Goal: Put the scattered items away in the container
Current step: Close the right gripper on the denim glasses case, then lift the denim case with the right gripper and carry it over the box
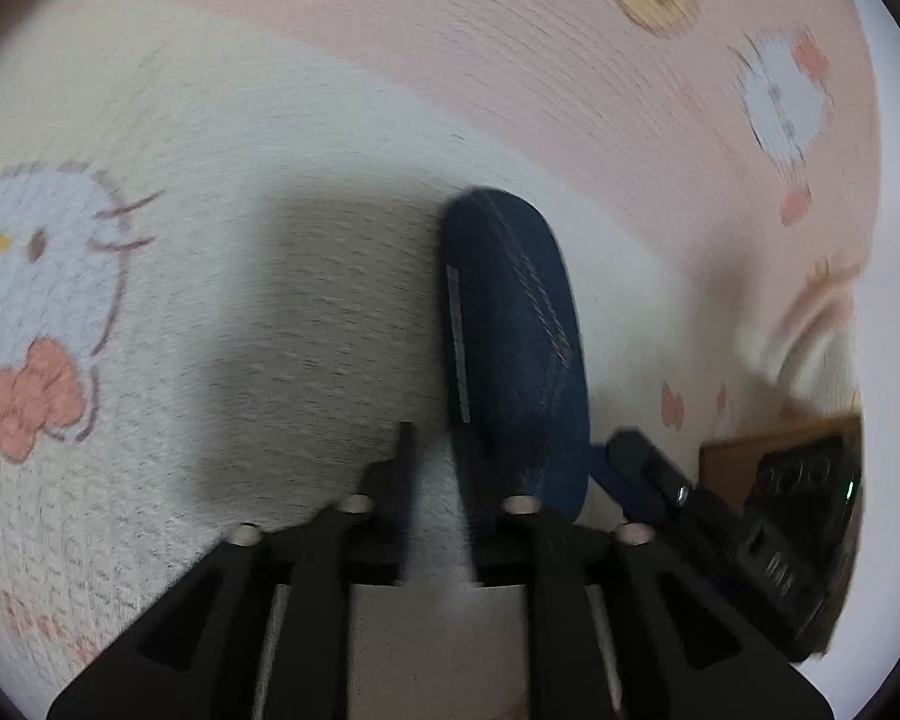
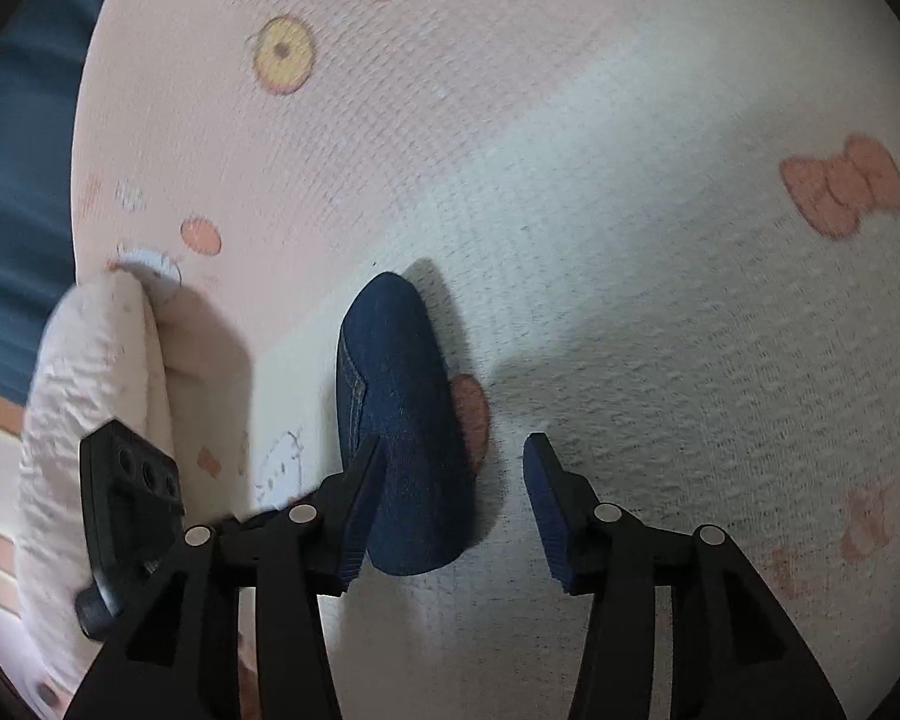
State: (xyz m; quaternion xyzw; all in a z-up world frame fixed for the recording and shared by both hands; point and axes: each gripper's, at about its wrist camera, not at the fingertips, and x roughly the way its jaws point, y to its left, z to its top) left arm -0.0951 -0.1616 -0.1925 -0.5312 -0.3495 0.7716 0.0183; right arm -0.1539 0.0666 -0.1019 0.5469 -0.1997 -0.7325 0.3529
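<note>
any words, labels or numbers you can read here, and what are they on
None can be read.
Blanket: faint pink lettering at the lower left of the left wrist view, too blurred to read.
Blanket, right wrist view: pink marks at the lower right, too faint to tell if they are letters.
Denim item: a pale strip along it, perhaps a label, no text legible.
Other gripper's body: pale markings, blurred.
</note>
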